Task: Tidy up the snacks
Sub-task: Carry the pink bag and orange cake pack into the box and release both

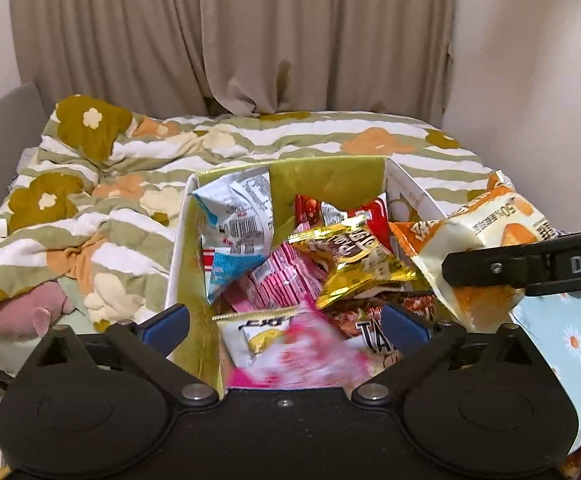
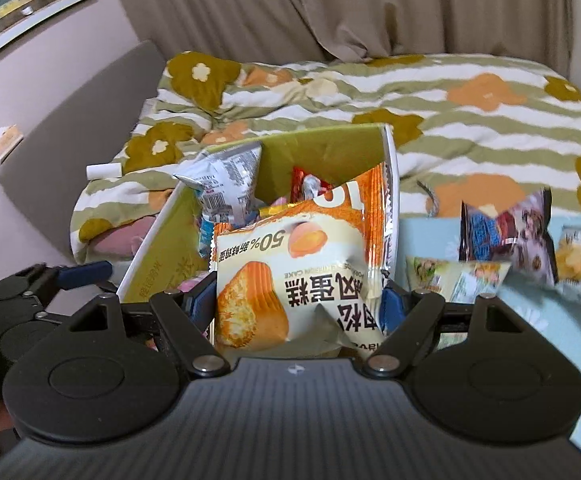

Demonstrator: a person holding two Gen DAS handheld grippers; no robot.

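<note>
- left gripper (image 1: 286, 320): jaws spread wide, blue pads at lower left-centre and lower right-centre of its own view, nothing pressed between them; tilted downward
- right gripper (image 2: 296, 300): jaws clamped on a cake packet (image 2: 290, 280) at frame centre; tilted downward
- right gripper finger enters the left view from the right edge
- left gripper sits at the left edge of the right view

Left claw (image 1: 286, 320): matte black housing, two round hubs, silver pivot screws, blue finger pads (image 1: 166, 326). Right claw (image 2: 296, 304): same build, ribbed grey-black top plate, white lettering on one finger.
</note>
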